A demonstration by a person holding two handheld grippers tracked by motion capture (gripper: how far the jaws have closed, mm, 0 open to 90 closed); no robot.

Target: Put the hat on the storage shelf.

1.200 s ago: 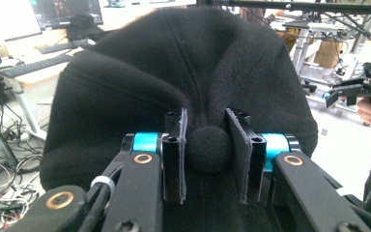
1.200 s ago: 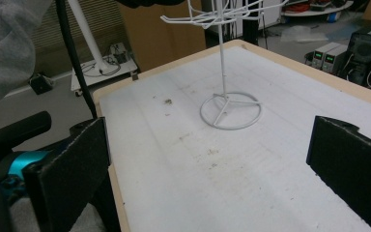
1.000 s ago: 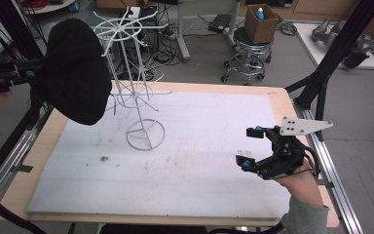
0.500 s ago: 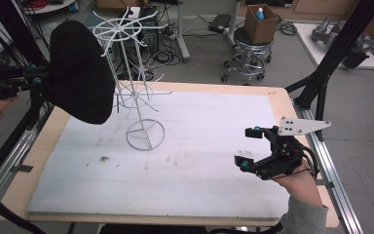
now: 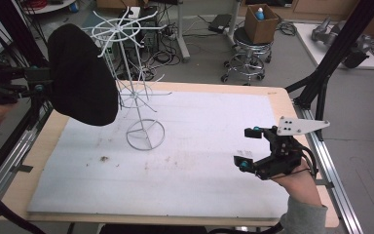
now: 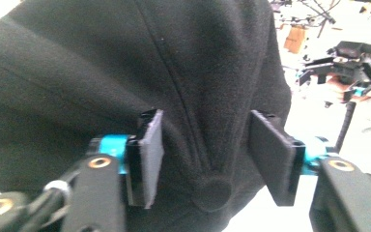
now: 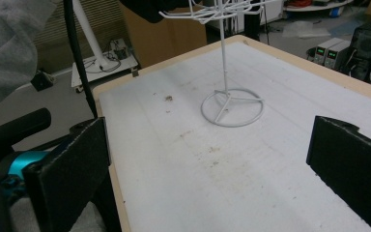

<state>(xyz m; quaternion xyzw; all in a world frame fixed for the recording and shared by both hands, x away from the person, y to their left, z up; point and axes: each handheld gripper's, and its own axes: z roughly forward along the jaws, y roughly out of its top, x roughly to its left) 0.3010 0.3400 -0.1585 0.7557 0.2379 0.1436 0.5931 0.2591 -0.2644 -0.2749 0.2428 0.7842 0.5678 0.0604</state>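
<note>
A black cap (image 5: 83, 78) hangs in the air at the table's left, beside the upper arms of a white wire rack (image 5: 135, 92). My left gripper (image 5: 41, 87) comes in from the left and is shut on the cap's crown. In the left gripper view its jaws (image 6: 206, 121) pinch the fabric (image 6: 125, 63) around the top button. My right gripper (image 5: 247, 147) stands open low over the table's right side, nothing between its jaws (image 7: 211, 145). It faces the rack's ring base (image 7: 232, 107).
A white mat (image 5: 199, 126) covers the wooden table, with small dark specks (image 5: 103, 158) left of middle. Black frame posts (image 5: 331, 63) rise at the right edge. A stool (image 5: 246, 58) carrying a cardboard box (image 5: 260, 22) stands beyond the far edge.
The left gripper has carried the cap a little rightward, closer to the rack. The right gripper has barely moved.
</note>
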